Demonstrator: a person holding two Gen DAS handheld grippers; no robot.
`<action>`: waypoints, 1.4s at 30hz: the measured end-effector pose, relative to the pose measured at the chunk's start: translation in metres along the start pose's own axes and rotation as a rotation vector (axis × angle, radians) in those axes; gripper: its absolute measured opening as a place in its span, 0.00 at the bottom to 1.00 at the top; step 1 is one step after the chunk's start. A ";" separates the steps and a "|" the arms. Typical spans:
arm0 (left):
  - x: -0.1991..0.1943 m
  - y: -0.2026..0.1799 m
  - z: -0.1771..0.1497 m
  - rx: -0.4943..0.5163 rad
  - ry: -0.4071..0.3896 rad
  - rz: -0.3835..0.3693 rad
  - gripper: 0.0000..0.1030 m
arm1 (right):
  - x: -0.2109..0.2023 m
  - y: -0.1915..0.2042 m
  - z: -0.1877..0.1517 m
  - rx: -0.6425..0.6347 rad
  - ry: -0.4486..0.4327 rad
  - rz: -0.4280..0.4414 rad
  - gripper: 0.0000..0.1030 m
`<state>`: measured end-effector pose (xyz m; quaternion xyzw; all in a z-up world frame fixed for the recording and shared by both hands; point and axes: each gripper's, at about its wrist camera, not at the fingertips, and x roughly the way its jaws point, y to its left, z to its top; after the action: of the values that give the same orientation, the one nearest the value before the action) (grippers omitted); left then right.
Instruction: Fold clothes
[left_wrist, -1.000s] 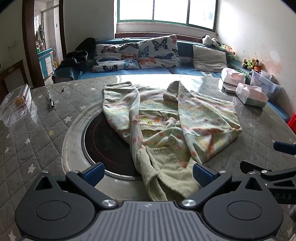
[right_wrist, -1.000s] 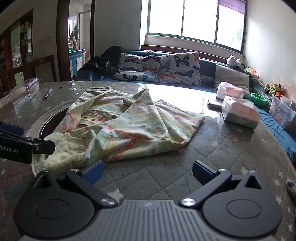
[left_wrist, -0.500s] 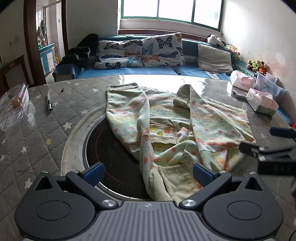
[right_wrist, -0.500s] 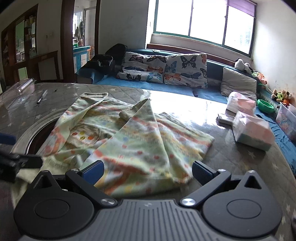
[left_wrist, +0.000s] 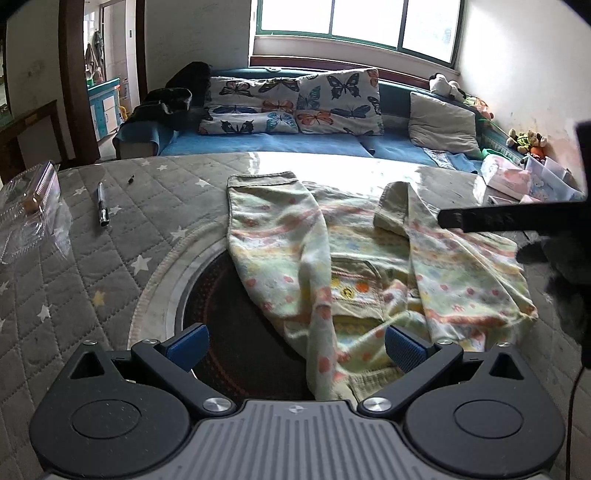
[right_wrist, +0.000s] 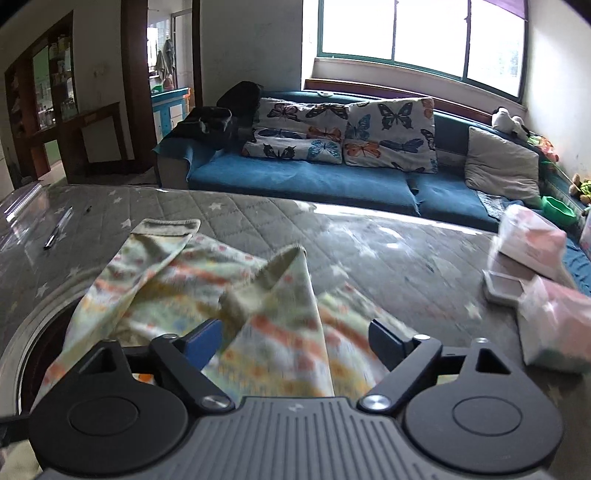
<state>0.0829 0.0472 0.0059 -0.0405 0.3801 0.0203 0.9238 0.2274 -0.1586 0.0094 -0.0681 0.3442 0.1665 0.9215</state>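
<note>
A pale green child's garment with a coloured print (left_wrist: 362, 266) lies crumpled on the quilted table, partly over a round dark hob. It also shows in the right wrist view (right_wrist: 258, 302), blurred. My left gripper (left_wrist: 295, 343) is open, above the garment's near end, with the cloth between its blue pads (left_wrist: 402, 349). My right gripper (right_wrist: 295, 343) is open and hovers over the garment's right part. The right gripper also shows as a dark shape in the left wrist view (left_wrist: 517, 218).
The grey star-quilted table (left_wrist: 110, 236) carries a pen (left_wrist: 102, 203), a clear plastic box (left_wrist: 29, 206) at the left and pink tissue packs (right_wrist: 535, 273) at the right. A blue sofa (right_wrist: 332, 181) with butterfly cushions stands behind.
Both grippers have moved forward over the garment. The right gripper has swung left and up, now crossing the right side of the left wrist view. The garment lies as before.
</note>
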 end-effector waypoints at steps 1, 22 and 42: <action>0.002 0.000 0.002 -0.001 -0.001 0.003 1.00 | 0.008 0.000 0.004 0.001 0.008 0.005 0.76; 0.060 -0.013 0.040 0.125 -0.019 -0.003 0.84 | 0.044 -0.031 0.017 0.111 0.040 0.043 0.01; 0.072 -0.010 0.039 0.158 0.013 -0.024 0.28 | 0.062 -0.027 0.020 0.106 0.033 0.063 0.04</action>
<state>0.1619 0.0414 -0.0166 0.0278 0.3859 -0.0213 0.9219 0.2931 -0.1629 -0.0159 -0.0109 0.3697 0.1760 0.9123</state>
